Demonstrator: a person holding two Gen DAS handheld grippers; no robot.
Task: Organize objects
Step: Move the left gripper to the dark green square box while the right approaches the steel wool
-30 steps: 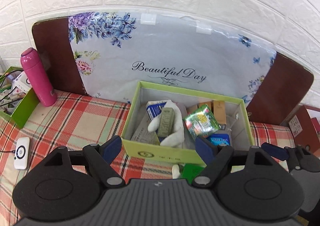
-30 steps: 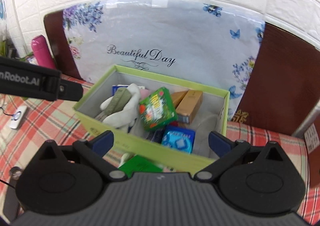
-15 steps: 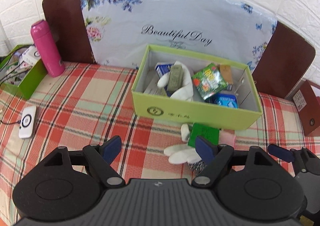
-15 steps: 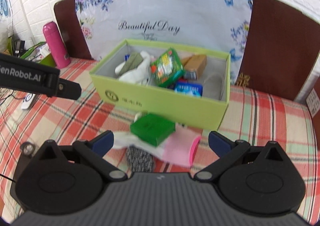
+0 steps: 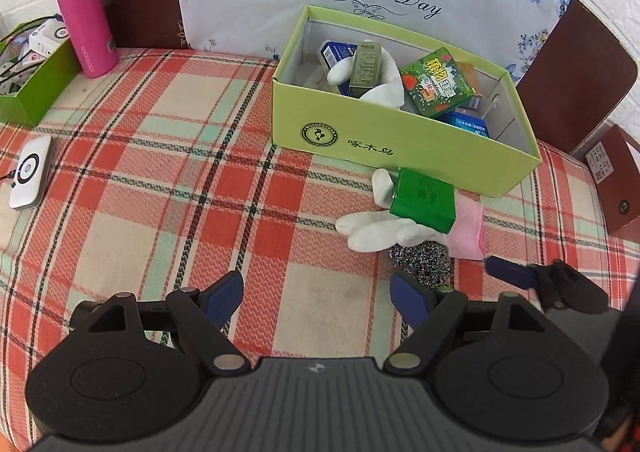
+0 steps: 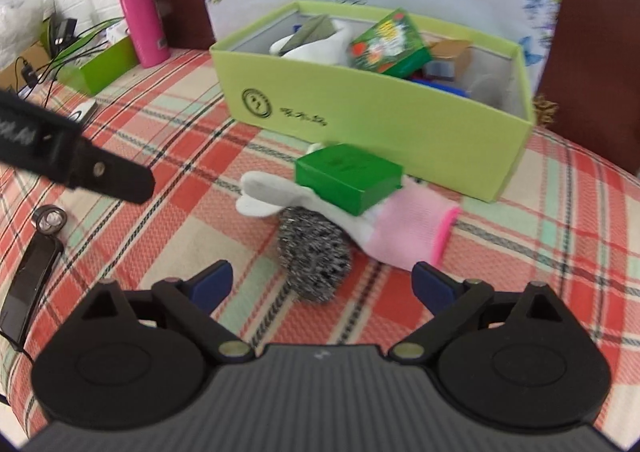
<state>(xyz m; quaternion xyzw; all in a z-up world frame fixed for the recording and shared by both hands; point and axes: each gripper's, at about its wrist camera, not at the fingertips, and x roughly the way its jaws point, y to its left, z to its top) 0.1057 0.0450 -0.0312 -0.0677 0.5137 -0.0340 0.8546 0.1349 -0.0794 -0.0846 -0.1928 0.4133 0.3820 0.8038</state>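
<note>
A light green open box [image 5: 400,140] [image 6: 360,108] stands on the plaid cloth, holding a white glove, small cartons and a green packet [image 5: 436,82]. In front of it lie a green carton [image 5: 422,199] [image 6: 348,176] resting on a white and pink glove [image 5: 376,230] [image 6: 400,236], and a steel wool scrubber [image 5: 424,260] [image 6: 314,256]. My left gripper [image 5: 318,298] is open and empty, low over the cloth, left of the scrubber. My right gripper [image 6: 322,286] is open and empty, with the scrubber just ahead between its fingers.
A pink bottle [image 5: 86,16] [image 6: 142,18] and a green tray [image 5: 34,80] with cables stand at the far left. A white device [image 5: 30,172] lies on the cloth at left. A floral bag leans on the wall behind the box. A brown box [image 5: 616,188] sits at right.
Both grippers have pulled back from over the box and dropped low toward the cloth. The green carton, glove and scrubber in front of the box have come into view.
</note>
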